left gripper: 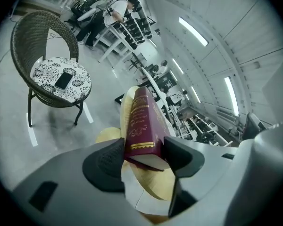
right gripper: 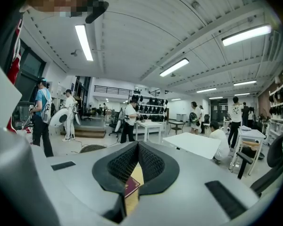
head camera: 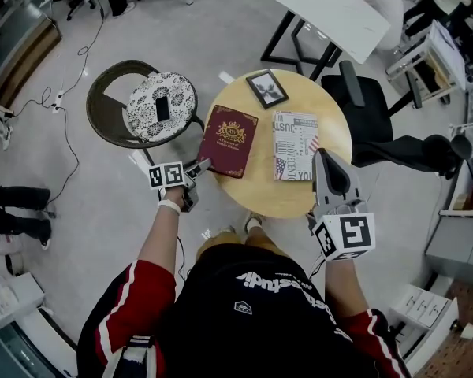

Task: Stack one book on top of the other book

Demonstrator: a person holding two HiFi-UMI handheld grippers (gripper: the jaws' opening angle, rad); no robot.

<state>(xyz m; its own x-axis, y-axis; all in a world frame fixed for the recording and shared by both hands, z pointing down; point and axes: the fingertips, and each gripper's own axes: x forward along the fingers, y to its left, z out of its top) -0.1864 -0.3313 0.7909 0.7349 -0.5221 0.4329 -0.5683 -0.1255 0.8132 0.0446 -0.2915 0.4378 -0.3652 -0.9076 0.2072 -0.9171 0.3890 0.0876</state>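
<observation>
My left tool pinches the maroon gilt-stamped hardback by its near corner — the white printed book lies rightward, parallel; right tool pressed together.

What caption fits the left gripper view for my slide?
Left gripper fingers pinching the maroon book at the wooden table.
</observation>
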